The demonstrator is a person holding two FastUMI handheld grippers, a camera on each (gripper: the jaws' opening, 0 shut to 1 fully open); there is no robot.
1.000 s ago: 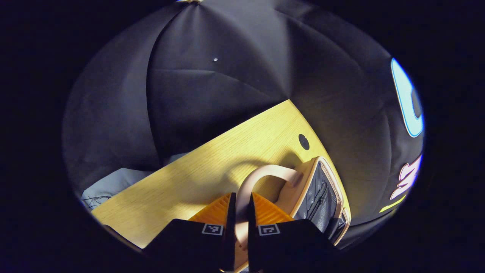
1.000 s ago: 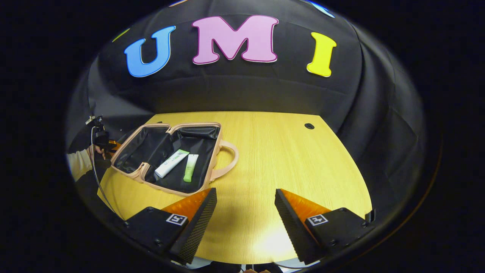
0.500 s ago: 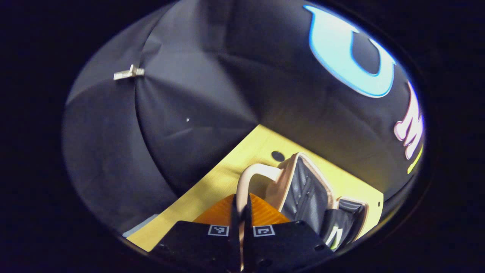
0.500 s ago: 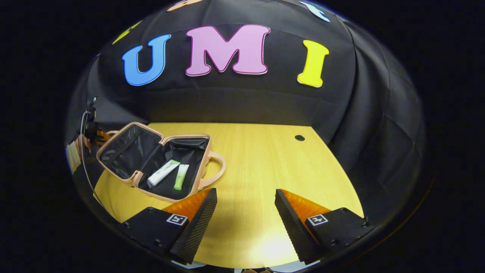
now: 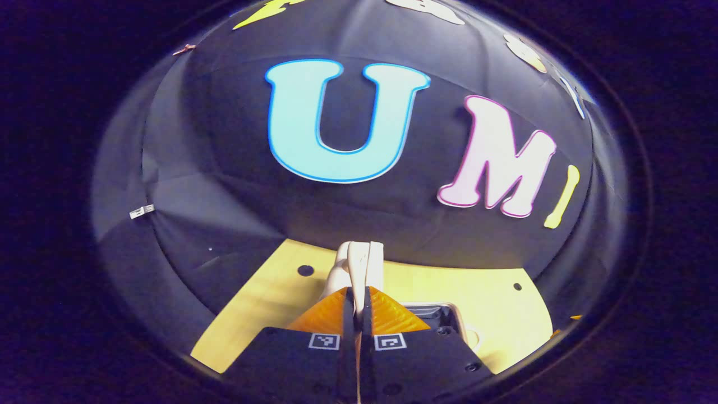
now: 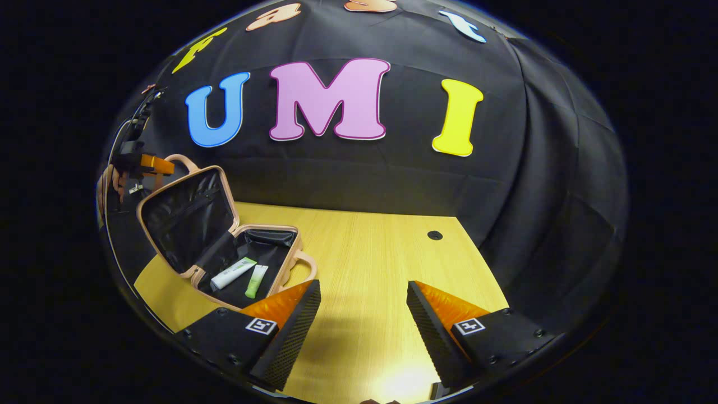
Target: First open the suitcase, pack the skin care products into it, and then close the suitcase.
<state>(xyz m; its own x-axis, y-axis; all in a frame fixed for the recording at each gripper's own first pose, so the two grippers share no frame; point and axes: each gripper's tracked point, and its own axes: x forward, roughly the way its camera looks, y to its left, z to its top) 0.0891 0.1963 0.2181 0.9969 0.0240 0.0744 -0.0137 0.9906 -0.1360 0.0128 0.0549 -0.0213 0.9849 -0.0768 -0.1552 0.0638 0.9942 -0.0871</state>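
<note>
The left gripper (image 5: 358, 306) pinches the lid's handle (image 5: 359, 264) between its fingers, lifting the lid (image 6: 185, 221) of the suitcase (image 6: 247, 264) upright so it can swing shut. Inside the suitcase's base lie the white tube (image 6: 232, 273) and, just beside it, the green tube (image 6: 256, 280), already packed. The right gripper (image 6: 363, 320) hovers over the tabletop (image 6: 370, 252) beside the suitcase, fingers spread, clear of the closing lid.
</note>
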